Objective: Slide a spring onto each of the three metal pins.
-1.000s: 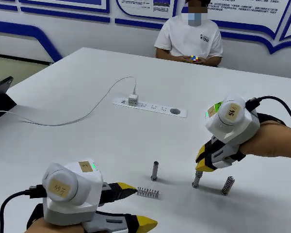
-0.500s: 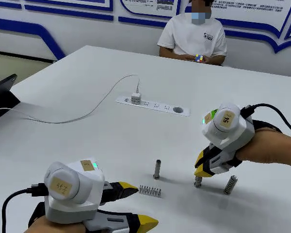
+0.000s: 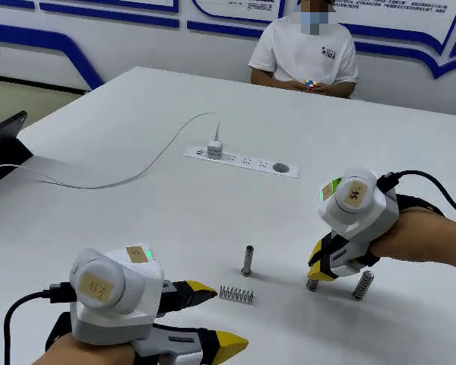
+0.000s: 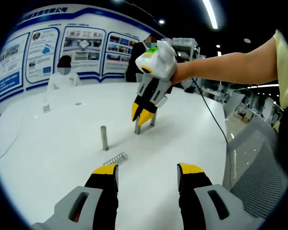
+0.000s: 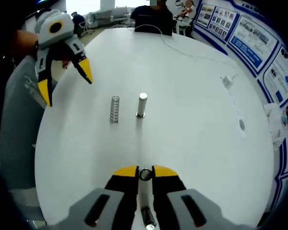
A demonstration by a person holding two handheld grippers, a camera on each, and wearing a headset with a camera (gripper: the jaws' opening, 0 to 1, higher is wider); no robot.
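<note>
Since the right tongs (image 3: 318,271), closed on a spring (image 3: 313,284), sank lower, it's approx. seated; left tongs (image 3: 219,318) gape empty; bare pin (image 3: 248,260) & loose spring (image 3: 236,294), lower centre, remain.

On our table (image 3: 137,220) three pins stand in a row: the left pin (image 3: 248,260), the middle pin (image 3: 312,284) between our right gripper's (image 3: 319,272) jaws, and the right pin (image 3: 366,274) inside a spring (image 3: 360,288). A loose spring (image 3: 236,294) lies just before the left pin, near our left gripper (image 3: 219,318). A power strip (image 3: 243,161) lies well behind.

pin (image 3: 312,284) mostly hidden (behind jaws), top possibly gripped
</note>
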